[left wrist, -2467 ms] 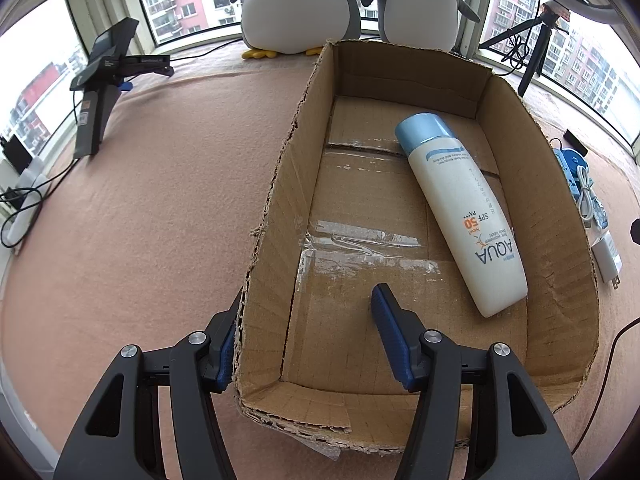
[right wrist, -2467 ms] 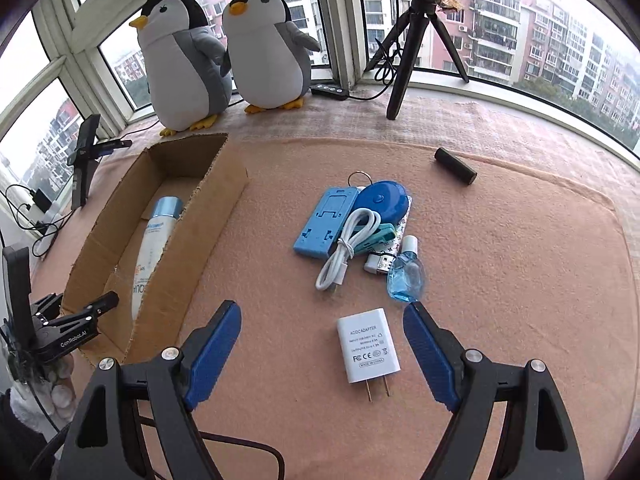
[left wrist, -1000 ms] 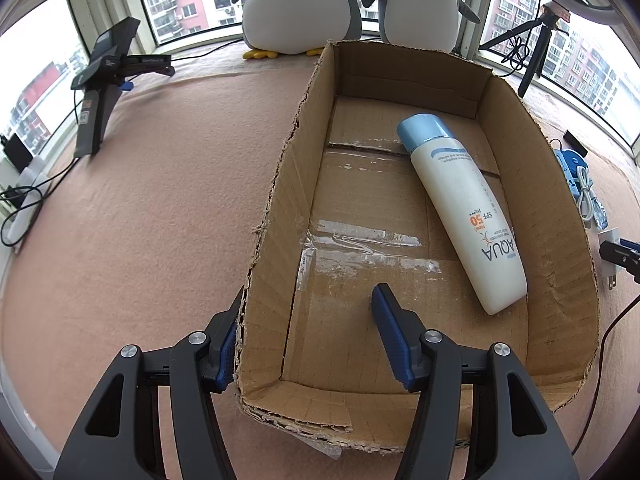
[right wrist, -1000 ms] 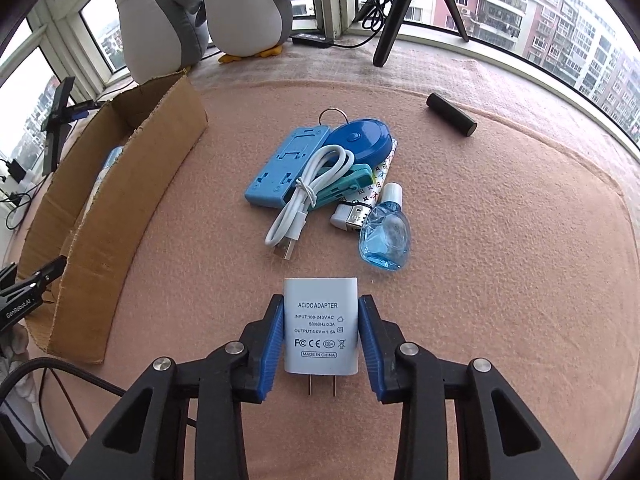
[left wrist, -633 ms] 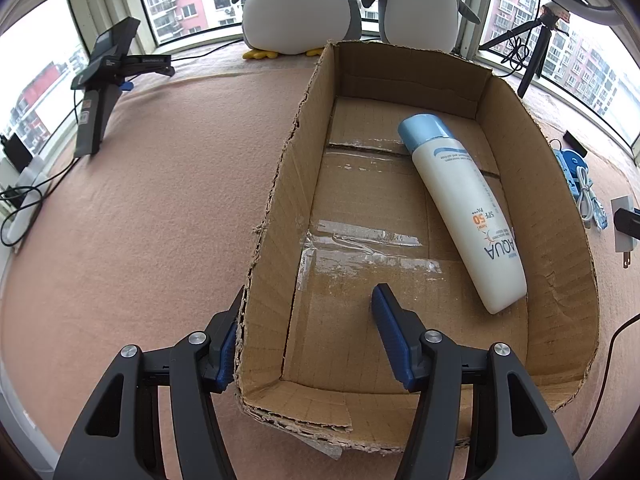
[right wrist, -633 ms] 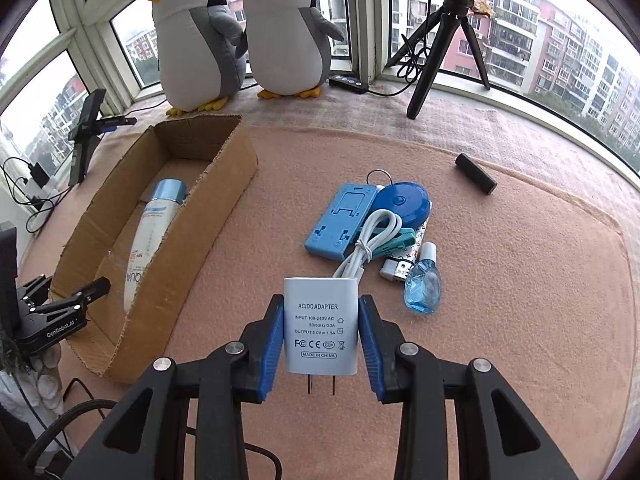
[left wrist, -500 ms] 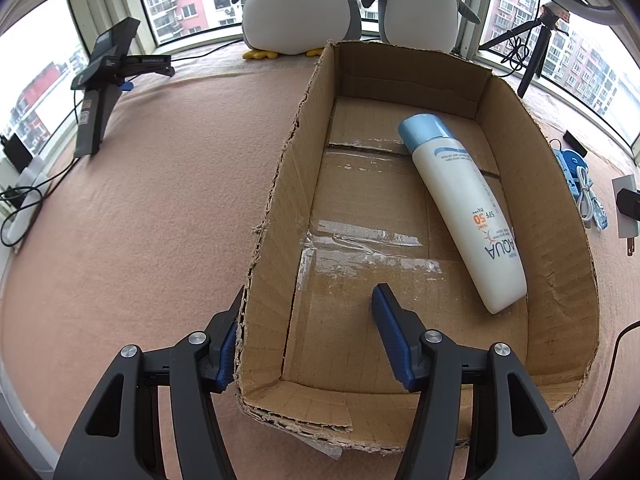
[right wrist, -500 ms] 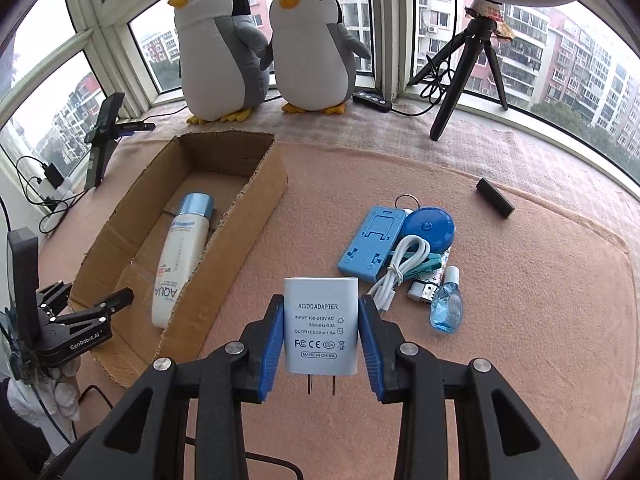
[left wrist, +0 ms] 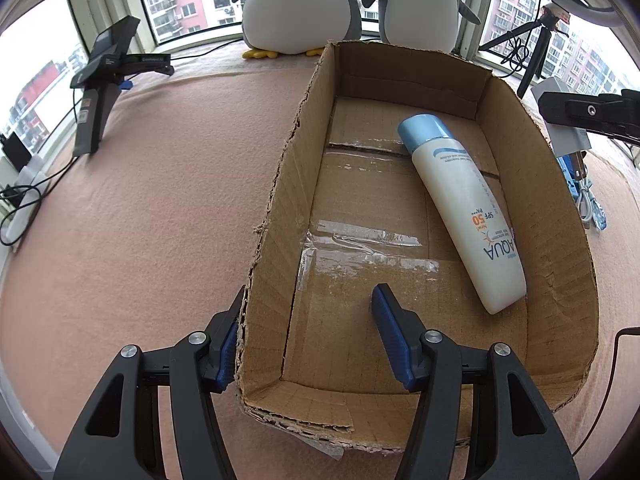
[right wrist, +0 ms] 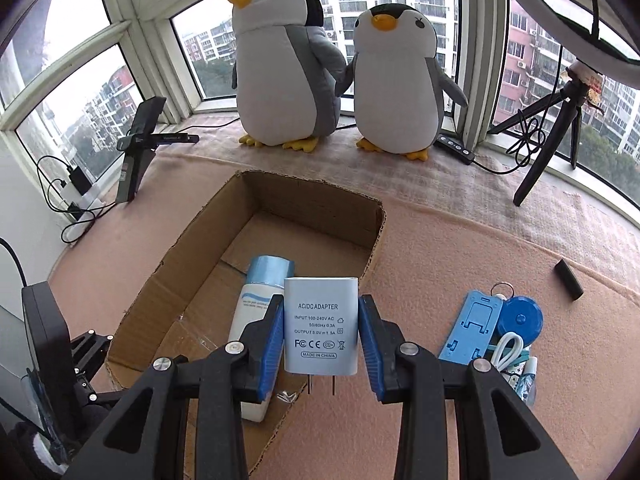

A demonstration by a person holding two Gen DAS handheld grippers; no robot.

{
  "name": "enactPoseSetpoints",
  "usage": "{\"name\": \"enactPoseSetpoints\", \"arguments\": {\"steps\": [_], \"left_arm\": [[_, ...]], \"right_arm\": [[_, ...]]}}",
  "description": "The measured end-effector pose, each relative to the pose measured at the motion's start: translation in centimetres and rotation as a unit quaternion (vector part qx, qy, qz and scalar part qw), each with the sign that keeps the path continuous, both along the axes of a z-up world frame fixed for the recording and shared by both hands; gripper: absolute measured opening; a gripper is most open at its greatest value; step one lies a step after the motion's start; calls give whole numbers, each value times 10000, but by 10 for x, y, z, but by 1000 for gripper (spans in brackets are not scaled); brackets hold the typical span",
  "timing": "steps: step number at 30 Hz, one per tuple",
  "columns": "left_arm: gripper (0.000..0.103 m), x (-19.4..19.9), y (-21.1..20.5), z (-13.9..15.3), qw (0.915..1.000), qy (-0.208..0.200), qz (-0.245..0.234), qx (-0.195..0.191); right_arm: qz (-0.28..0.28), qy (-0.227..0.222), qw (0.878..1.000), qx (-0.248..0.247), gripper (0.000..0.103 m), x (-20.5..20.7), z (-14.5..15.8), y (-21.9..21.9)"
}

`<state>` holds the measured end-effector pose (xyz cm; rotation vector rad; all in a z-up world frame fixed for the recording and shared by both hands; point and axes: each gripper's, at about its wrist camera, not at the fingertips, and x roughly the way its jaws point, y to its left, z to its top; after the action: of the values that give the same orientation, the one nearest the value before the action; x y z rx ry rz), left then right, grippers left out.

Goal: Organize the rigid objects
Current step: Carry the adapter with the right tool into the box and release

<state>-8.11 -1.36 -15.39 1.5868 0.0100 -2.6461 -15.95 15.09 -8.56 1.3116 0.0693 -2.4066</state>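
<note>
My right gripper (right wrist: 321, 332) is shut on a white AC/DC adapter (right wrist: 321, 326) and holds it in the air over the right wall of the cardboard box (right wrist: 376, 232). The adapter (left wrist: 566, 138) and right gripper (left wrist: 592, 114) also show at the right edge of the left wrist view, above the box's right wall (left wrist: 560, 208). A white sunscreen bottle (left wrist: 464, 208) with a blue cap lies inside the box. My left gripper (left wrist: 308, 336) is open and straddles the box's near left wall, one finger inside, one outside.
On the pink cloth right of the box lie a blue phone stand (right wrist: 472, 326), a round blue case (right wrist: 520, 318), a white cable (right wrist: 506, 350), a small blue bottle (right wrist: 524, 384) and a black cylinder (right wrist: 568, 280). Two plush penguins (right wrist: 288, 68), a tripod (right wrist: 548, 132) and a black stand (right wrist: 138, 148) line the windows.
My right gripper closed on the adapter, lifted it off the cloth and carried it left and up, over the box's right wall. My left gripper and the box have not moved.
</note>
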Motion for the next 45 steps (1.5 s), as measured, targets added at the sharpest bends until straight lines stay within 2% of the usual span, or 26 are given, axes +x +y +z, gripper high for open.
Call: {"name": "enactPoseSetpoints", "arguments": {"steps": [7,16,18,20,22,35,45], "left_arm": [[59,1,1,0,10000,3,3,1],[60,1,1,0,10000,7,14,0],[61,1,2,-1,10000,11,18,-8],[61,1,2,-1,10000,10,17,-10],[61,1,2,-1,10000,13,14,-6],[61,1,2,-1,10000,13,16,-4],[61,2,1,-1,10000,18,18,0]], "right_arm": [[79,-64,9999,124,33,-20,-15,-26],[145,-146,9995,229,33,-31,-27,-35],[202,-118,9995,223,39,-29,-27,-37],[205,-22,9995,228,62,-27,-23,-38],[170,88,9995,231,66,-26,-17,-38],[6,80,10000,30,66,-19,-3,-18],[-556,-101,9982,-183,66,5,-3,49]]}}
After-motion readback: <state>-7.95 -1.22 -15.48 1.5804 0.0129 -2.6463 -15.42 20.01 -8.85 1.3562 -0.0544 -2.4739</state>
